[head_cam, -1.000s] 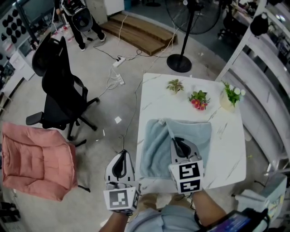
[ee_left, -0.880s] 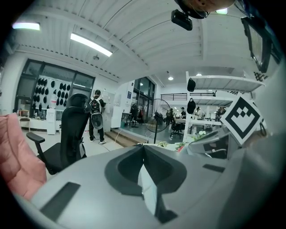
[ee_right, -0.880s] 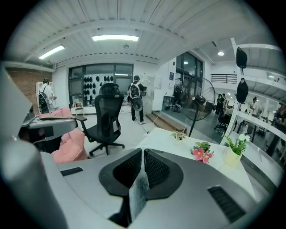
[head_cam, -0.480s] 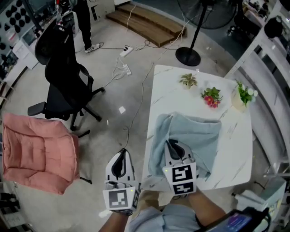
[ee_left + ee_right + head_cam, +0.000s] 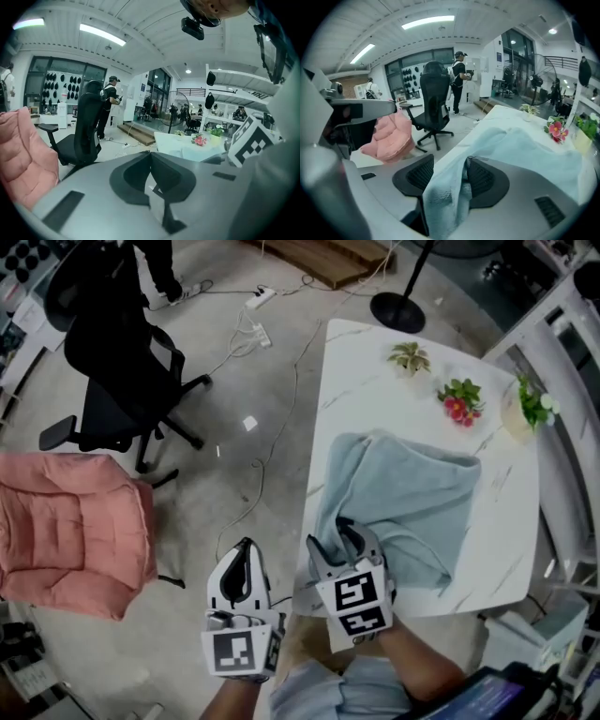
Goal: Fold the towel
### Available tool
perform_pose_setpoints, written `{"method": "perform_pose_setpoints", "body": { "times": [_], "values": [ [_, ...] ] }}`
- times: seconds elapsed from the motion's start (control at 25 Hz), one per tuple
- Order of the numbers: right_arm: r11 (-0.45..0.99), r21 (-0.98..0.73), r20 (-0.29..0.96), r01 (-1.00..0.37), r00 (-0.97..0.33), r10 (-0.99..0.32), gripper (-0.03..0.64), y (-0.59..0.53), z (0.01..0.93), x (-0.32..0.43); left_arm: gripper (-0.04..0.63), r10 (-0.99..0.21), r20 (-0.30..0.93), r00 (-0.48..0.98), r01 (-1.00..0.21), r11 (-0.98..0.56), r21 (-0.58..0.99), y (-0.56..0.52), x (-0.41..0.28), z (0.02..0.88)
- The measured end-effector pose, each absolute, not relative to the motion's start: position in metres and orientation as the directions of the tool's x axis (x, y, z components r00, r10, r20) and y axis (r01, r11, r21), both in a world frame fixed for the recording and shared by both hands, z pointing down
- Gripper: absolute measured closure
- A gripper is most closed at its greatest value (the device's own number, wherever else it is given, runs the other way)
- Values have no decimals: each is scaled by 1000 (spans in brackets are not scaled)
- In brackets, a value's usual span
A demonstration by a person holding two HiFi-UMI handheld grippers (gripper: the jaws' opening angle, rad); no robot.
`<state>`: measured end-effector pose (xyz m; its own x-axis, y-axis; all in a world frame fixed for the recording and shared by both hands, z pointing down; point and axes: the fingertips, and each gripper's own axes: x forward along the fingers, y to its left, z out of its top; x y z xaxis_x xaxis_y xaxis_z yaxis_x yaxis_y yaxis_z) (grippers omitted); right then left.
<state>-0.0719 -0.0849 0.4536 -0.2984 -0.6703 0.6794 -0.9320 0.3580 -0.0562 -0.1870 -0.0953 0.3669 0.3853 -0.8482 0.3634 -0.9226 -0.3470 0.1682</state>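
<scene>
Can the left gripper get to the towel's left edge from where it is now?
Probably yes. The left gripper hangs shut just off the table's left side, with nothing between it and the towel's left edge. It would have to open first.

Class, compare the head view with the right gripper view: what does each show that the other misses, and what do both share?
Head view only: the right tongs' marker cube and the towel's whole outline. Right gripper view only: ceiling lights, and a towel fold hanging between the tongs' parted jaws, which have just been opening. Both: towel, white table, black chair, pink cushion, red flowers.
</scene>
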Motion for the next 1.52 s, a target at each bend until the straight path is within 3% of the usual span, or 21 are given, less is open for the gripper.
{"method": "perform_pose_setpoints", "body": {
  "times": [0.12,0.4,0.72,1.16,1.52],
  "values": [
    [416,-86,653,-905,-367,-662,336,-80,434,-83,591,-840,371,396,-918,-354,180,-92,-184,377],
    [402,-63,595,-913,-358,-720,336,-57,384,-23,591,-858,294,421,-906,-379,188,-86,-140,343],
    [504,-40,624,-863,-416,-662,407,-15,401,-2,591,-852,298,431,-902,-397,172,-62,-105,346],
    [586,-19,714,-810,-421,-559,450,-21,474,-38,591,-851,368,375,-925,-317,211,-54,-141,392],
    [553,3,749,-833,-364,-553,572,-28,472,-44,591,-852,378,362,-929,-298,218,-66,-164,396]
  ]
}}
